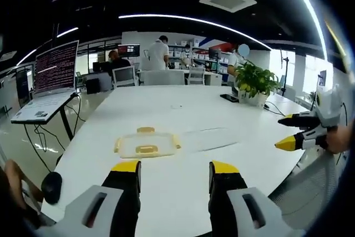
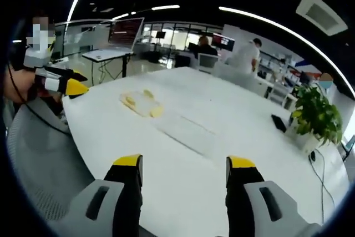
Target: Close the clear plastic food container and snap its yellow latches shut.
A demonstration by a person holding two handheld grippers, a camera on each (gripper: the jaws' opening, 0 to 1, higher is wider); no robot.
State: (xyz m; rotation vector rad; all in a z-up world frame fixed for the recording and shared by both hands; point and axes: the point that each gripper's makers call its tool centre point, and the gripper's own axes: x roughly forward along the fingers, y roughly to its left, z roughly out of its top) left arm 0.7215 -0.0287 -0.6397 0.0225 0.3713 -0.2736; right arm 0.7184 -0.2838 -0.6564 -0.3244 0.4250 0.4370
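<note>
Two claws are in our hands, and both hold nothing. In the left gripper view we see the left claw [image 1: 175, 171] with its yellow-tipped jaws spread apart over the white tabletop [image 1: 183, 192], empty between them. In the right gripper view the right claw [image 2: 186, 169] is also released, jaws wide apart, above the same tabletop near its edge.

One clear plastic food container [image 1: 147, 145] lies on the tabletop just ahead of the left claw, a little to its left side, not touching it. We can see yellow latches [image 1: 146, 149] on its sides — one near, one far, and one at each end. If they are snapped or not, we cannot tell. Beside the container, toward the right, lies a flat clear sheet [image 1: 211, 137] — it is hard to say what it is.

Farther on the tabletop stands a potted plant [image 1: 255, 83] with a dark phone [image 1: 229, 97] beside it. On a side stand at the left an open laptop [image 1: 49, 81] shows text on its screen. Some persons are at desks in the back of the office.
</note>
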